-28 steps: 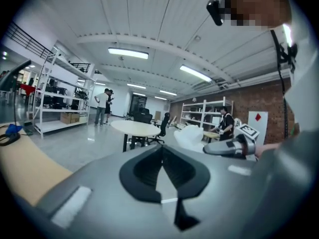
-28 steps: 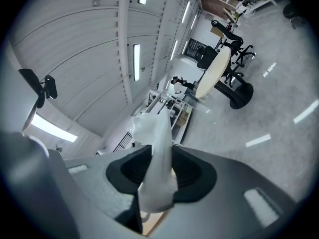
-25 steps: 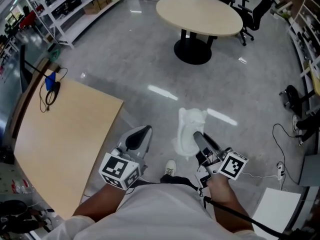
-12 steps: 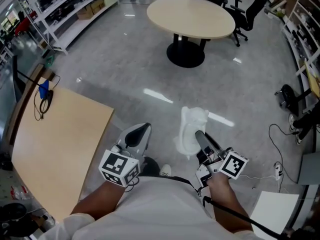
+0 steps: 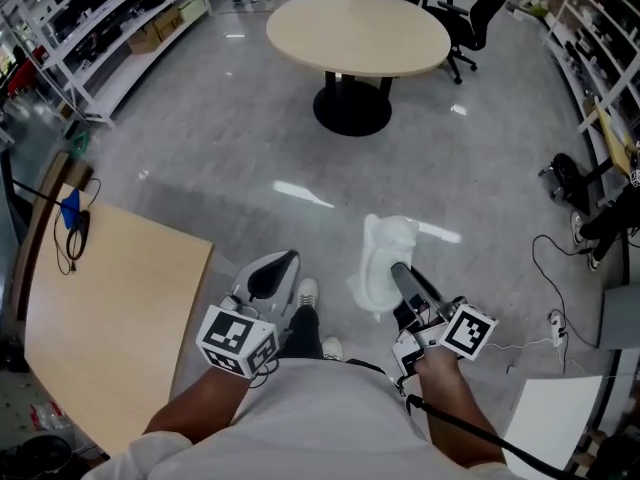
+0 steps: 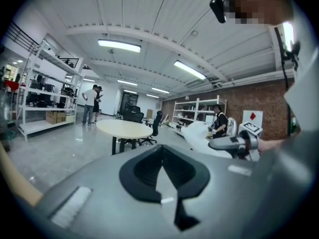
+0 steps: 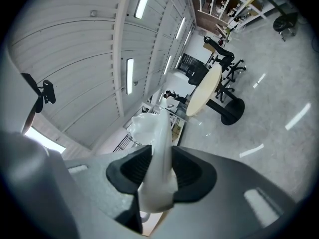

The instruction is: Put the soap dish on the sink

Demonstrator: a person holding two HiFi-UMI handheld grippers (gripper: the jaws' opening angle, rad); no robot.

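Note:
The soap dish (image 5: 384,256) is a white, wavy-edged piece held out in front of me over the grey floor. My right gripper (image 5: 400,274) is shut on its near edge. In the right gripper view the soap dish (image 7: 157,143) stands on edge between the black pads (image 7: 192,176) and hides the middle of the room. My left gripper (image 5: 274,271) is level beside it at the left, shut with nothing in it. In the left gripper view the black pads (image 6: 144,171) meet in front, and the soap dish (image 6: 199,135) and right gripper (image 6: 225,143) show at the right. No sink is in view.
A light wooden table (image 5: 110,308) lies at my left with a blue thing and cables at its far corner. A round table (image 5: 360,28) on a black foot stands ahead, with office chairs (image 5: 470,8) behind it. Shelves (image 5: 100,28) line the left wall. Cables (image 5: 550,258) trail at the right.
The person has walked on: the round table and the wooden table have slid left in the head view. Both grippers keep the same pose, the dish still held.

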